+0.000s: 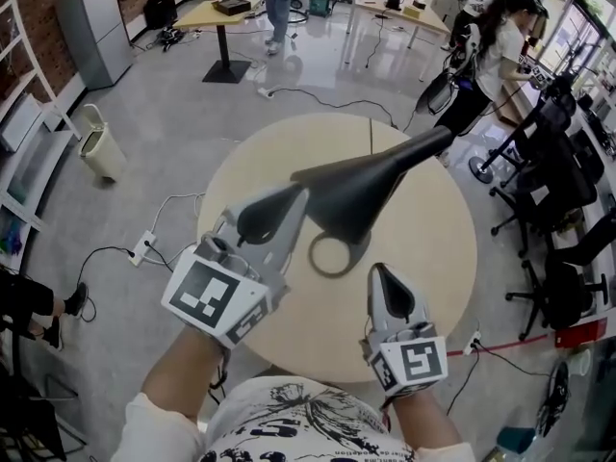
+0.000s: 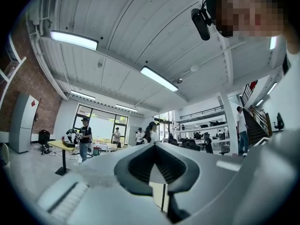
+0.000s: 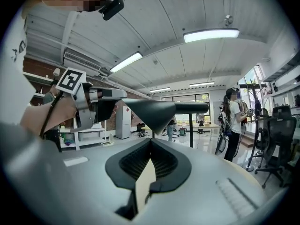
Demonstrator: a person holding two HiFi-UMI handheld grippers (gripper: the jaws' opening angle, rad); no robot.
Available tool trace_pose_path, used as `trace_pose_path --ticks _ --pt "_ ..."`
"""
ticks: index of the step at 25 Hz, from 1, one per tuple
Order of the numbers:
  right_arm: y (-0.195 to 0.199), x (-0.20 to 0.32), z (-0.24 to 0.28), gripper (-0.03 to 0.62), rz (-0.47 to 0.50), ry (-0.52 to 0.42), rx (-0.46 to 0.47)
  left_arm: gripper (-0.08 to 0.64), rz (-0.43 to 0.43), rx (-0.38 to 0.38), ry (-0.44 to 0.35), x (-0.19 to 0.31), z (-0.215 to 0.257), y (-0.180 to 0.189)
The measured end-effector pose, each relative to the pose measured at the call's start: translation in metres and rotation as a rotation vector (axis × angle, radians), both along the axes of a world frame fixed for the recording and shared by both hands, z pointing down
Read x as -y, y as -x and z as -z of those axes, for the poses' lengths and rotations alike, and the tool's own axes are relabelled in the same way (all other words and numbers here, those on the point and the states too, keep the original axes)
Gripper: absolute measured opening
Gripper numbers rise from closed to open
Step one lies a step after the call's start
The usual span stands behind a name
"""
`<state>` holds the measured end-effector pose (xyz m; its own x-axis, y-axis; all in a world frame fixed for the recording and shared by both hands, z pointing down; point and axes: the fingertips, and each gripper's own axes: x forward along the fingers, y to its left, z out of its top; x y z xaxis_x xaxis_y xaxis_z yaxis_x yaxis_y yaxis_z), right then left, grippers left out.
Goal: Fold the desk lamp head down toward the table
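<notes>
Slippage is looming: lamp head (image 1: 361, 195) is sitting level just ahead of the left gripper (image 1: 284, 208), whose jaws are pressing together, empty, as are those of the right gripper (image 1: 382, 279). Nudging with closed tips is risking skidding off and tipping the base (image 1: 337, 256).

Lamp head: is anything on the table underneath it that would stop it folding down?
Nothing visible blocks it. Below the lamp head the table shows only the lamp's own ring base. The left tongs are at the head's near end; the right tongs stand clear.
</notes>
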<state>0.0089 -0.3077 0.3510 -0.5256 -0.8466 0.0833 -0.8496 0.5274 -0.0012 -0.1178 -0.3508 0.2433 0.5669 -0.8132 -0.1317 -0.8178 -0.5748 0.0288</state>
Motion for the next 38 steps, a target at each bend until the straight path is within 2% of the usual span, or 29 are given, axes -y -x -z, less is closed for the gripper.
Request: trace_pose_path --ticks 5,14,20,25,28,32,38 --pt "-0.002 -0.002 -0.009 0.008 -0.005 0.020 -0.007 0.006 -0.018 0.009 0.051 0.000 -0.023 -0.007" --pt "-0.006 0.001 -0.023 0.008 -0.052 0.050 -0.004 0.006 -0.044 -0.031 0.137 0.003 -0.075 -0.009" --pt "-0.006 0.006 -0.032 0.008 -0.093 0.061 -0.008 0.006 -0.090 0.004 0.160 0.005 -0.098 -0.017" --pt "-0.006 0.009 -0.039 0.008 -0.120 0.081 -0.007 0.006 -0.117 0.002 0.181 0.008 -0.119 -0.025" --pt "-0.009 0.008 -0.047 0.008 -0.117 0.106 -0.018 0.006 -0.109 -0.003 0.194 0.011 -0.132 -0.031" --pt "-0.017 0.013 -0.058 0.008 -0.107 0.140 -0.025 0.006 -0.103 0.028 0.190 0.017 -0.151 -0.040" --pt "-0.032 0.024 -0.071 0.008 -0.095 0.191 -0.033 0.006 -0.100 0.008 0.196 0.025 -0.165 -0.052"
